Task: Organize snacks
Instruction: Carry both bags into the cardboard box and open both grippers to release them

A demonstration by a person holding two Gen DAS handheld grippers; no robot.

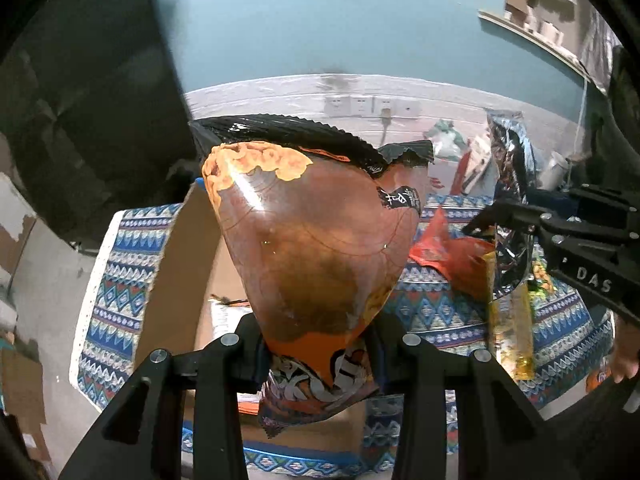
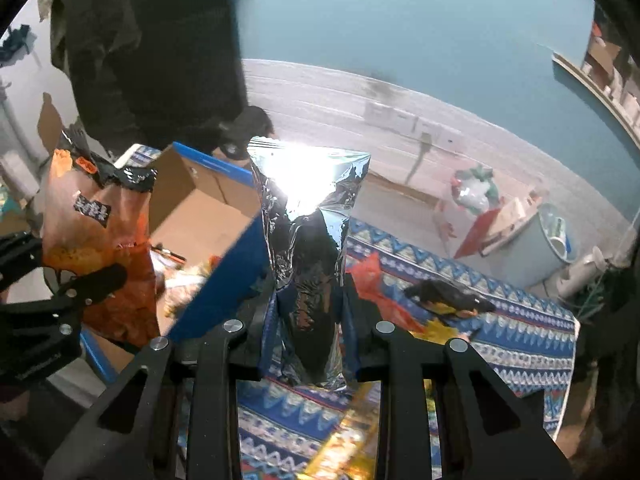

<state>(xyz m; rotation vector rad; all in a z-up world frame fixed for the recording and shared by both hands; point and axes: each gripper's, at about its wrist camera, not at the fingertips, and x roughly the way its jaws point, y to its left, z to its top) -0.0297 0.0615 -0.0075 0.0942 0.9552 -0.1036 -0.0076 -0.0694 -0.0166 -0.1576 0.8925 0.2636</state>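
We have a snack bag in each gripper, both lifted above the patterned tablecloth. The left gripper is clamped partway on the lower end of an orange chip bag; the right gripper is squeezed tight on the lower part of a silver foil bag.

The open cardboard box sits to the left at the far side of the cloth, and we judge it to be the place for these two. To do this well, we should carry the orange bag over the box first, since it is nearer, keep the two bags apart so they do not snag, and lower each past the flap before letting go. The puffy orange bag could slip in its narrow pinch, so we move smoothly.

Both bags stand roughly upright, long axis running up from the fingers, the crimped top seal of each pointing away toward the far wall. More snacks, including a red packet, lie on the cloth to the right.
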